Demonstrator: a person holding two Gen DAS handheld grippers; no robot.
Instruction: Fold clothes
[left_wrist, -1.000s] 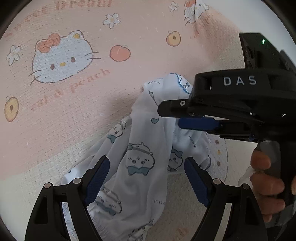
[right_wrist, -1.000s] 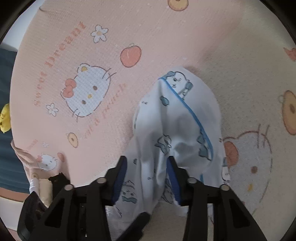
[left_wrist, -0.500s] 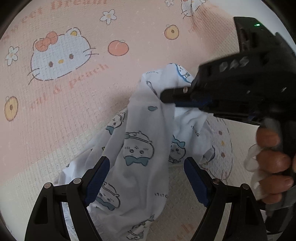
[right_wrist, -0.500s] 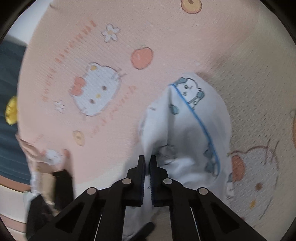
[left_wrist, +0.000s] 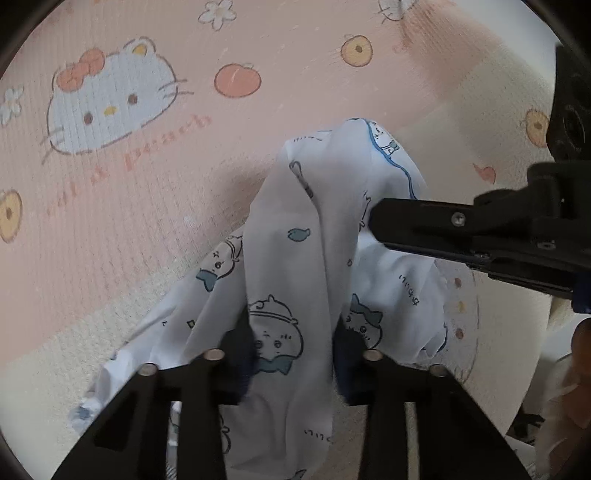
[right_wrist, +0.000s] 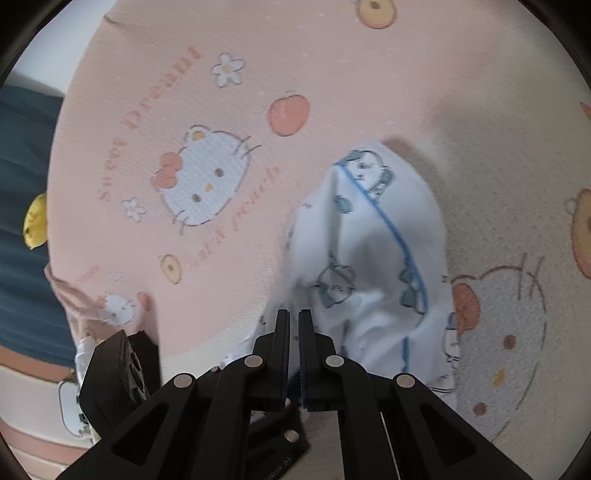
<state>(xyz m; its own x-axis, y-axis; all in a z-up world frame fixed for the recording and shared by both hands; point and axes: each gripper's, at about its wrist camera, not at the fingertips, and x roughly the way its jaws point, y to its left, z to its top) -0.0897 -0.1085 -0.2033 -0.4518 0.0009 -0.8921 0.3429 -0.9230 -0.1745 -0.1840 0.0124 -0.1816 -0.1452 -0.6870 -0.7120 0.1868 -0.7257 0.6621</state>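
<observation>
Clothes here mean one white printed garment (left_wrist: 295, 258), bunched up on the pink cartoon blanket (left_wrist: 147, 184). The right gripper (right_wrist: 293, 325) is pinched shut on its edge; the left gripper (left_wrist: 293, 354) is closing, jaws around a fold. The step is gripping to lift; next likely calls for spreading it flat

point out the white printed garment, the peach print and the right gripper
white printed garment (left_wrist: 295, 258): left wrist view, on its raised middle fold
peach print (left_wrist: 238, 80): left wrist view, centre of the orange fruit on the pink blanket
right gripper (right_wrist: 294, 325): right wrist view, between its closed fingertips
</observation>
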